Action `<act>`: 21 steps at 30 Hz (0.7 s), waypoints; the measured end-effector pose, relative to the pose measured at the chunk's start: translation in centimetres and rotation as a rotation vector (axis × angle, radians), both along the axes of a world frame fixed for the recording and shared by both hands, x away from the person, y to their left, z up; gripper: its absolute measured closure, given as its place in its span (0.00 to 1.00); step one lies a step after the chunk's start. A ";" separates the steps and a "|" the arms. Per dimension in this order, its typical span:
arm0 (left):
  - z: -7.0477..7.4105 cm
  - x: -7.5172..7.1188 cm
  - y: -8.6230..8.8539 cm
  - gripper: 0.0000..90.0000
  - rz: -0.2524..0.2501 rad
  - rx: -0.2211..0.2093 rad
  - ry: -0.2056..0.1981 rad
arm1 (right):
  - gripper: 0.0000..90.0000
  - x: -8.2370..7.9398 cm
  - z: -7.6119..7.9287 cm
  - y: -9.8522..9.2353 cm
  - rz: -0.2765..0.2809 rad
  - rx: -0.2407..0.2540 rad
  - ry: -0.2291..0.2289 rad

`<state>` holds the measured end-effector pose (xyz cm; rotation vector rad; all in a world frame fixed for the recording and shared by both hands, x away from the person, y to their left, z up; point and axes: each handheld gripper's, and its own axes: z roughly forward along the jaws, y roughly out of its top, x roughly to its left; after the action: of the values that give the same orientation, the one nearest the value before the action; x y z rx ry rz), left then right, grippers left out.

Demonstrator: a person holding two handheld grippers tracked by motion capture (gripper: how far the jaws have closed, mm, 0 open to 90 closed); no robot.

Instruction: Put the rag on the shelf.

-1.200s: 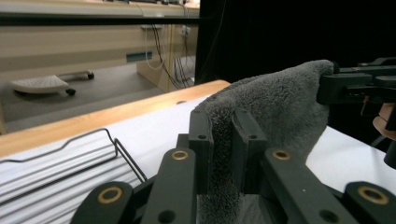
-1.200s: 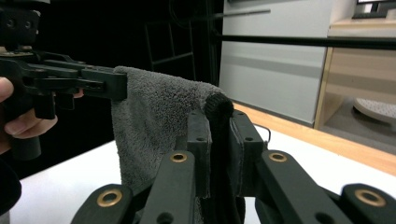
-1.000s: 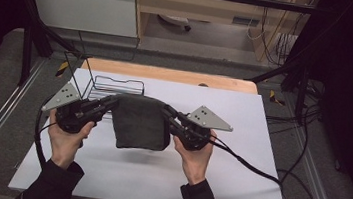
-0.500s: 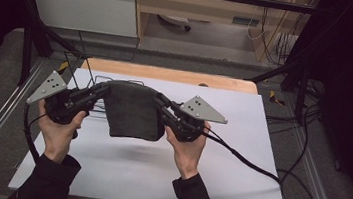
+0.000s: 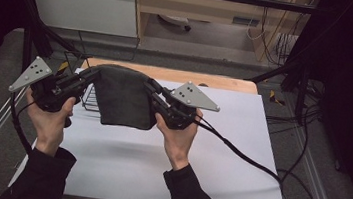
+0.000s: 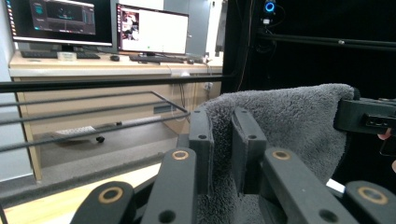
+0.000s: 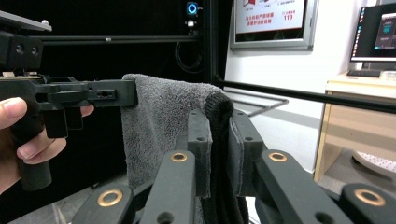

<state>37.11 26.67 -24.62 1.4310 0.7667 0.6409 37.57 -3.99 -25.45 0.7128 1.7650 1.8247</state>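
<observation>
The white-topped counter [image 5: 156,167] lies below both tongs, bare under the load. A dark grey fleecy cloth [image 5: 124,98] hangs between them, clear of the counter, likely so it drapes flat. Just behind it sits a black wire rack [image 5: 91,101]. The left tongs [image 5: 91,75] and right tongs [image 5: 150,84] each clench an upper corner.

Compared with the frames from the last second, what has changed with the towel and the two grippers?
Both hands have lifted the grey towel up and away from the person, so it now hangs in front of the wire rack above the white table. Unchanged: the left gripper and right gripper each stay clamped on a top corner, towel spread between them.
</observation>
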 end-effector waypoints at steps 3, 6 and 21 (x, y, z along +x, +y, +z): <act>0.5 0.1 0.3 0.89 0.009 -0.005 -0.010 | 0.90 0.3 0.4 0.4 -0.002 0.006 -0.006; 0.9 0.3 0.6 0.89 0.018 -0.005 -0.018 | 0.90 0.6 0.9 0.8 -0.001 0.013 -0.013; 2.6 1.5 2.2 0.89 0.060 -0.046 -0.059 | 0.90 2.5 3.2 2.9 -0.005 0.018 -0.042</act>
<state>38.59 28.86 -22.03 1.3461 0.7751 0.7044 40.03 -1.13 -22.20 0.6804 1.7205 1.8408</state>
